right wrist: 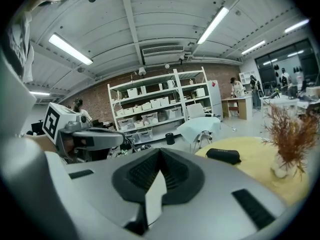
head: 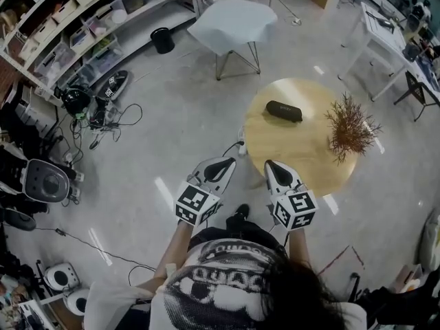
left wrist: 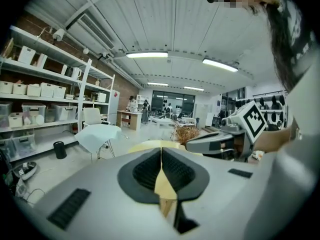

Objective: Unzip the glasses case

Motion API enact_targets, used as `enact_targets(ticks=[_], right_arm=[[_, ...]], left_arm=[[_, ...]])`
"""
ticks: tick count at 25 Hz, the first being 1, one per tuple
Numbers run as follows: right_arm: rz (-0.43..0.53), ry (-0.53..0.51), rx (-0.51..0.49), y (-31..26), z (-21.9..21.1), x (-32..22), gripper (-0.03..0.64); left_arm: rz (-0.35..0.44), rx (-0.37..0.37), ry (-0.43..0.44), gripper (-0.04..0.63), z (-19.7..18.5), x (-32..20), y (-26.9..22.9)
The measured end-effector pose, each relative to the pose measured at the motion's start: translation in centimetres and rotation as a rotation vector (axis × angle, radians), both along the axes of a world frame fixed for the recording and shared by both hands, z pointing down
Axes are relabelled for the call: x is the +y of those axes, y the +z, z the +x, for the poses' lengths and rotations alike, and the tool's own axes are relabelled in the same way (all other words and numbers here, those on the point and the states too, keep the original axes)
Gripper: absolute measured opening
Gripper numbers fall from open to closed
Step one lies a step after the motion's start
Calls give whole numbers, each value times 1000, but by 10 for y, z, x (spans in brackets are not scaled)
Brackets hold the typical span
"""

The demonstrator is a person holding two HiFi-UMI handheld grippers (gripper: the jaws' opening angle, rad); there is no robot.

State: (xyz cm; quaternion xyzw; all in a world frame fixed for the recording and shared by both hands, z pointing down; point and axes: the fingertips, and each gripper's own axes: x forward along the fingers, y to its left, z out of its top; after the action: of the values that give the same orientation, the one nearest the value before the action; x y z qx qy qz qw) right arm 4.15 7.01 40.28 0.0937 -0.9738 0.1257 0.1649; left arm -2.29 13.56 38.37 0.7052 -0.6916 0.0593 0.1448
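A black zipped glasses case [head: 284, 111] [right wrist: 223, 156] lies on the far left part of a round wooden table [head: 302, 153]. My left gripper [head: 225, 163] [left wrist: 161, 151] hangs over the floor just left of the table, jaws shut and empty. My right gripper [head: 270, 165] [right wrist: 159, 154] is at the table's near edge, also shut with nothing in it. Both point toward the table and are well short of the case. In the left gripper view the case is hidden behind the gripper body.
A dried brown plant [head: 350, 128] [right wrist: 292, 136] in a small vase stands on the table's right side. A white chair [head: 232, 26] stands beyond the table. Shelving with bins [head: 75, 26] and cables [head: 103, 119] fill the left. A white desk [head: 385, 43] is at the far right.
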Motion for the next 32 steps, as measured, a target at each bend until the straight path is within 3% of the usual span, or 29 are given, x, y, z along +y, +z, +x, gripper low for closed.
enact_targets(ticks=[6,18,32], right_arm=[[-11,19,-17,1,2,-26,0],[-106,58,-46,22,9,-50,0],[-123,170,-36,38,-6,-104,-1]], left_arm=[[-29,-61,-7,12,-10,-24,-4],[-118,-65,12,13,-10,-49,10],[-128,-71,165,14,-26,-117,25]])
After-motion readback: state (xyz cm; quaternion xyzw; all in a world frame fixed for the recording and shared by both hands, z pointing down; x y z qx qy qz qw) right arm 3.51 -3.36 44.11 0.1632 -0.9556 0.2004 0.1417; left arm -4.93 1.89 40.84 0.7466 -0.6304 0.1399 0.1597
